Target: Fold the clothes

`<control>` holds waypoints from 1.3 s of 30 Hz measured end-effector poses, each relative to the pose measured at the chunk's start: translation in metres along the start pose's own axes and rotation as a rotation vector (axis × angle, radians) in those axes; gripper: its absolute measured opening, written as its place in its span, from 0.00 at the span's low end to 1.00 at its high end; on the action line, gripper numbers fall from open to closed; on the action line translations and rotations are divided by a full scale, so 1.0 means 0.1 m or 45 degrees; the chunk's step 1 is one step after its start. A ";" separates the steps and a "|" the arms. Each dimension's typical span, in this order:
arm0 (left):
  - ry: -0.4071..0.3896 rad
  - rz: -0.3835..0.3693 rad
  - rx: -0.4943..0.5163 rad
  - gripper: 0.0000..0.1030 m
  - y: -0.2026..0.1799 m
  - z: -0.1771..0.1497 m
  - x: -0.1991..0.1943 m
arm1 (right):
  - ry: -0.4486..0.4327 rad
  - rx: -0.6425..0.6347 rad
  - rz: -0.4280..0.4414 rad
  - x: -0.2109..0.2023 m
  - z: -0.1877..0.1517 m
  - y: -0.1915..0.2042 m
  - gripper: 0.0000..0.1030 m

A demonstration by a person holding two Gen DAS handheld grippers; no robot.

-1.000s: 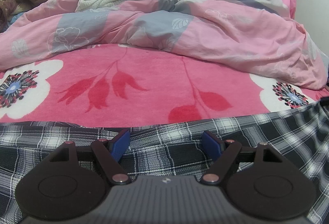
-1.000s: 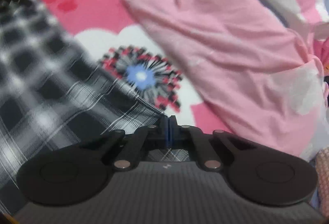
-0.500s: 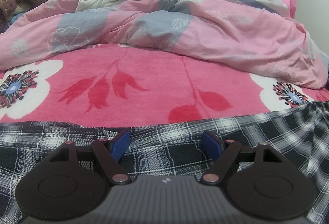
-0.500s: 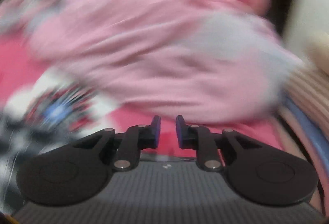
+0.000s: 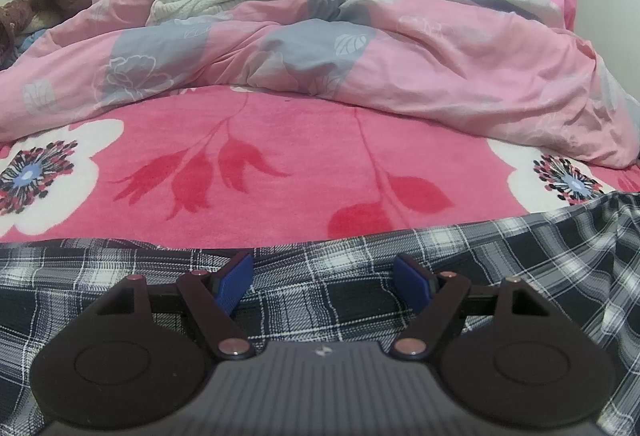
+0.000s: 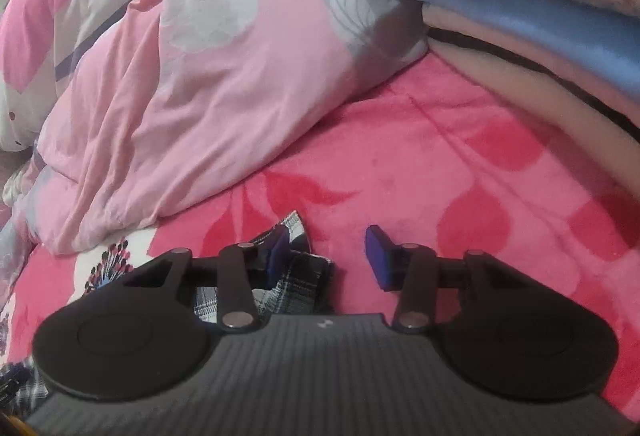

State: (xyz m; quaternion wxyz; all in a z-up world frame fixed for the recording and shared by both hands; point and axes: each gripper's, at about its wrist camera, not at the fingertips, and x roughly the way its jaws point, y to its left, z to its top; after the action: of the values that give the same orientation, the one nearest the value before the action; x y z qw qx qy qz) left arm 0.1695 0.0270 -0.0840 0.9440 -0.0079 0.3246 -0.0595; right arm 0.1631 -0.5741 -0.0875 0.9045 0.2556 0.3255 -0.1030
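Since a second ago our right gripper (image 6: pixel 326 256) has swung off the plaid and parted its jaws; the left gripper (image 5: pixel 324 286) is unchanged, jaws apart. Bed (image 5: pixel 304 156): pink floral. Plaid garment (image 5: pixel 360 268): spread flat under the left gripper, one corner beside the right. Next, we judge: regrip an edge.

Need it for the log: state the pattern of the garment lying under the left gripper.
Black, grey and white plaid garment, clearest in the left wrist view.
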 end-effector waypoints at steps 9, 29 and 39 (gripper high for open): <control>-0.001 0.003 0.002 0.76 -0.01 0.00 0.01 | -0.064 -0.055 0.020 -0.24 0.06 0.10 0.03; -0.002 0.003 0.003 0.76 -0.01 0.00 0.01 | -0.184 -0.248 -0.035 -0.33 0.02 0.39 0.03; -0.002 0.003 0.003 0.76 -0.01 0.00 0.01 | -0.115 -0.326 -0.154 0.14 0.02 0.35 0.09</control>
State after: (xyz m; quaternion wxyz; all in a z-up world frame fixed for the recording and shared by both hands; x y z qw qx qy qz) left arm 0.1699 0.0256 -0.0848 0.9442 -0.0063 0.3239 -0.0587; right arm 0.1874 -0.5451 -0.0816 0.9355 0.1134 0.3099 -0.1263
